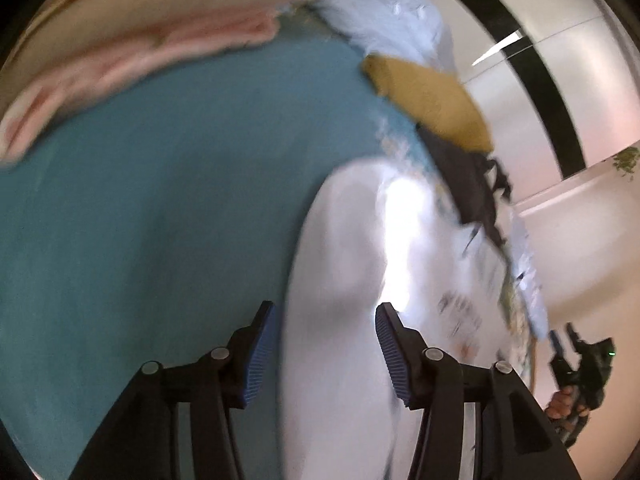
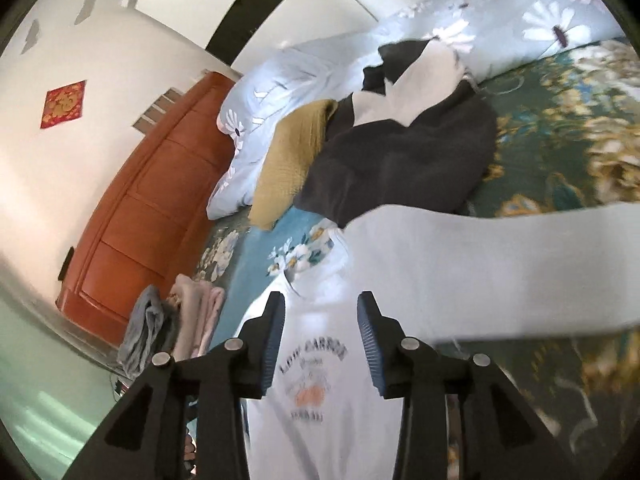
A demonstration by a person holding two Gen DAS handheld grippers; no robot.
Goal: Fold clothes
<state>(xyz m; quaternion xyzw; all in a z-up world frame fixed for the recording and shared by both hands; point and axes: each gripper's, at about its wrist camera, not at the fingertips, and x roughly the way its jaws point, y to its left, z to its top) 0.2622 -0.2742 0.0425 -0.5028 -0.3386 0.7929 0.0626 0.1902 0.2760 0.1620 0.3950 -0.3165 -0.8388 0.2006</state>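
With both the left gripper and right gripper spread-jawed and pinching nothing, the white printed cotton sweatshirt on the teal floral bed should be pinched at its sleeve edge before folding inward.

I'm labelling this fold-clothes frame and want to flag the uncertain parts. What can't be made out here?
- Left wrist view: motion blur smears the white printed sweatshirt; whether the open left gripper touches it is unclear.
- Right wrist view: the sweatshirt's orange-and-black chest print is too blurred to read fully.
- Right wrist view: the sweatshirt's hem is cut off by the bottom edge, behind the open right gripper.
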